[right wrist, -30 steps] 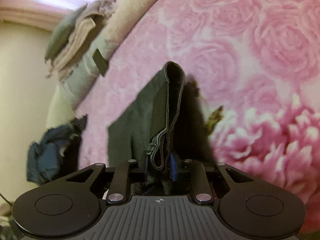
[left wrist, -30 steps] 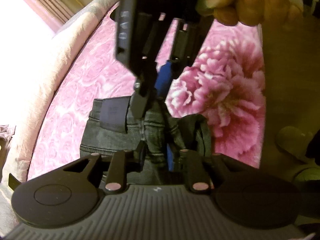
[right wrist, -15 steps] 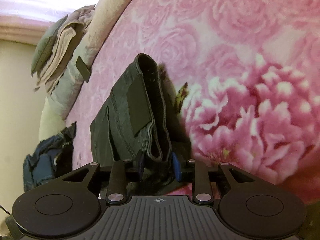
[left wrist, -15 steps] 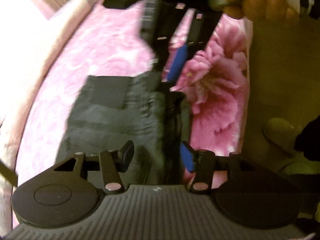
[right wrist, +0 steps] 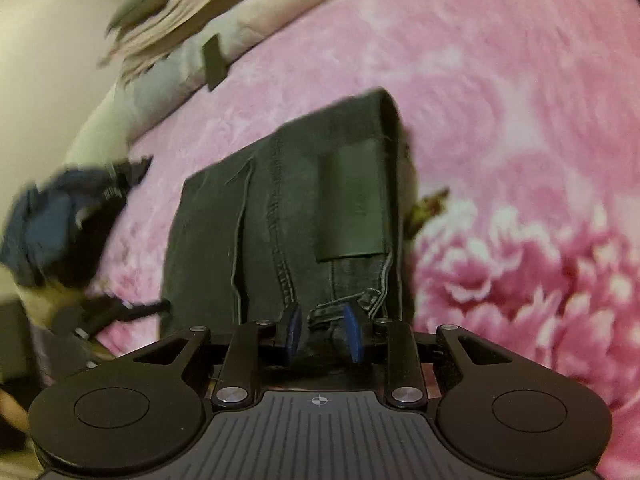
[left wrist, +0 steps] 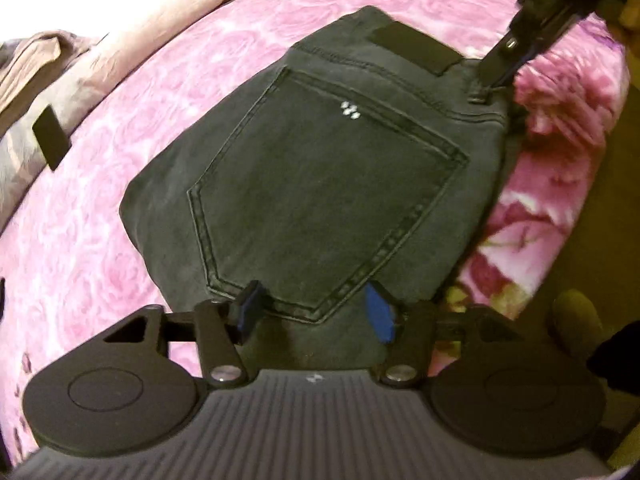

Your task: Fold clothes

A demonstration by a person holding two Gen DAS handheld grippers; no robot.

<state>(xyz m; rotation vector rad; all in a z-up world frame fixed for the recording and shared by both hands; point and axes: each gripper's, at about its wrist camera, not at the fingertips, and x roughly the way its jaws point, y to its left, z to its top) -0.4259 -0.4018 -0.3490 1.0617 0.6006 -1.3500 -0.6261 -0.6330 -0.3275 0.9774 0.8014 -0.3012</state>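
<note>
You are looking down on a bed (right wrist: 500, 80) spread with a pink rose-patterned blanket (left wrist: 100, 184), a large bloom printed near its edge. Beige bedding (left wrist: 132, 12) is bunched along the far side under bright light. A yellowish floor (left wrist: 600, 208) runs beside the bed, and a cream wall (right wrist: 44, 56) rises behind.

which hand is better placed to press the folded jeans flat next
Left, probably. The left tongs are open and hang right over the back pocket of the jeans. The right tongs are at the waistband corner by a belt loop, jaws slightly apart, off to the edge.
</note>
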